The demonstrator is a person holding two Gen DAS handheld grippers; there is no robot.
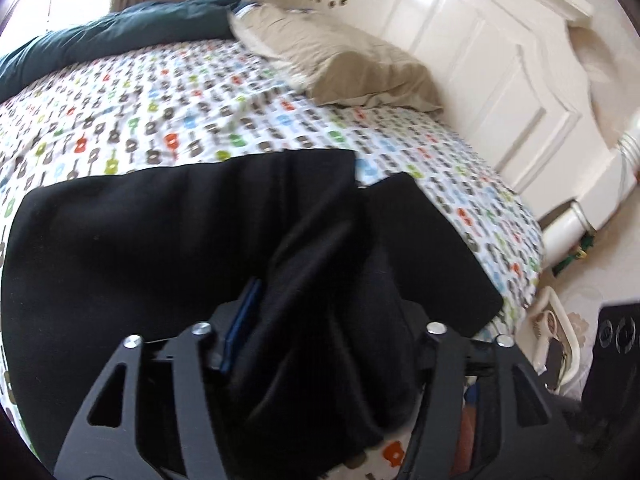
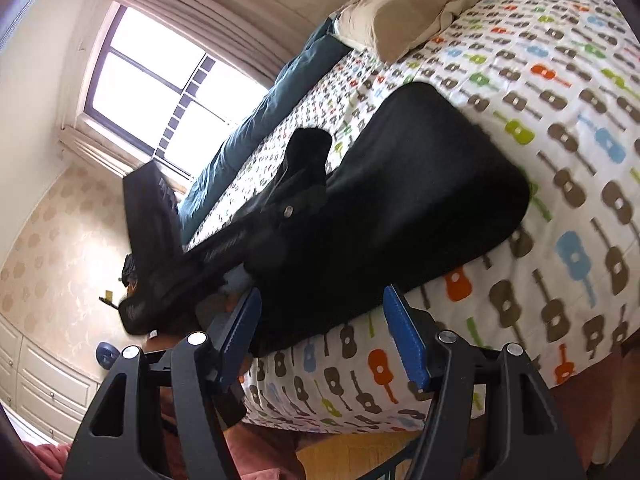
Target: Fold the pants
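Note:
Black pants (image 1: 160, 240) lie on a bed with a guitar-print sheet (image 1: 160, 112). My left gripper (image 1: 320, 344) is shut on a bunched fold of the pants and lifts it off the bed; only one blue pad (image 1: 240, 320) shows. In the right wrist view the pants (image 2: 420, 184) lie along the bed's near edge, and the left gripper (image 2: 304, 168) shows there holding fabric. My right gripper (image 2: 324, 328) is open and empty, its blue pads (image 2: 404, 336) on either side of the pants' near edge.
A beige pillow (image 1: 332, 60) and a dark teal blanket (image 1: 120, 36) lie at the far side of the bed. A white headboard (image 1: 480, 60) stands to the right. A window (image 2: 160, 80) and white drawers (image 2: 44, 392) show in the right wrist view.

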